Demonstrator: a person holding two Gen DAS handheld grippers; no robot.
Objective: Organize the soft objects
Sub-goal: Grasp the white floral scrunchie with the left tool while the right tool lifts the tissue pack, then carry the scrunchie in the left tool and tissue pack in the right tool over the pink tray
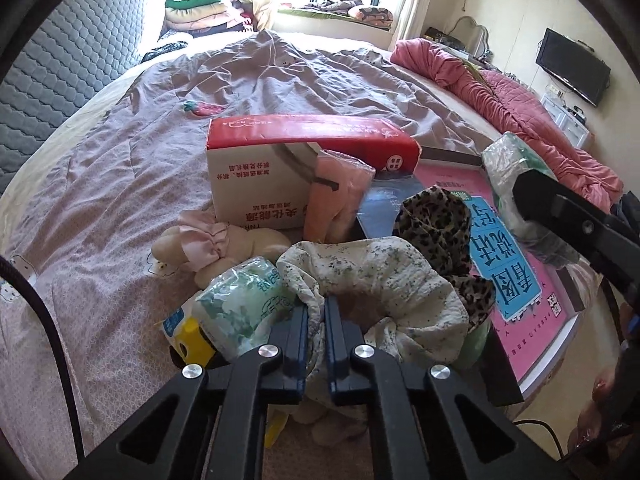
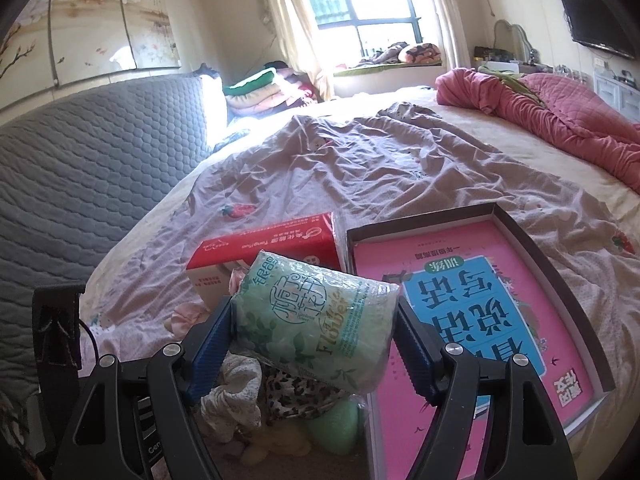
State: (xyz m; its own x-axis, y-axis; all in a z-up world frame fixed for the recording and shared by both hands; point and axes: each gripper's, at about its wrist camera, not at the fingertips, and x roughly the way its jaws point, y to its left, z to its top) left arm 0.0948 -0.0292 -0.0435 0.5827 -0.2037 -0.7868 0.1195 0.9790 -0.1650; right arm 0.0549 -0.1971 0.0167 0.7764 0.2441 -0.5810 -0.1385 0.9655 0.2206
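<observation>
left gripper (image 1: 317, 322) pinching floral scrunchie (image 1: 372, 280) | right gripper (image 2: 316, 344) clamping green tissue pack (image 2: 316, 320) above shallow box (image 2: 560, 280)

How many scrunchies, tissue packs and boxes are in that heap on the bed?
Scrunchies: 3 (floral scrunchie, leopard scrunchie, pink scrunchie)
Tissue packs: 2 (held pack, lying pack)
Boxes: 2 (red carton, flat box)
Total: 7
A green lump under the scrunchies is unclear and is not counted.
</observation>
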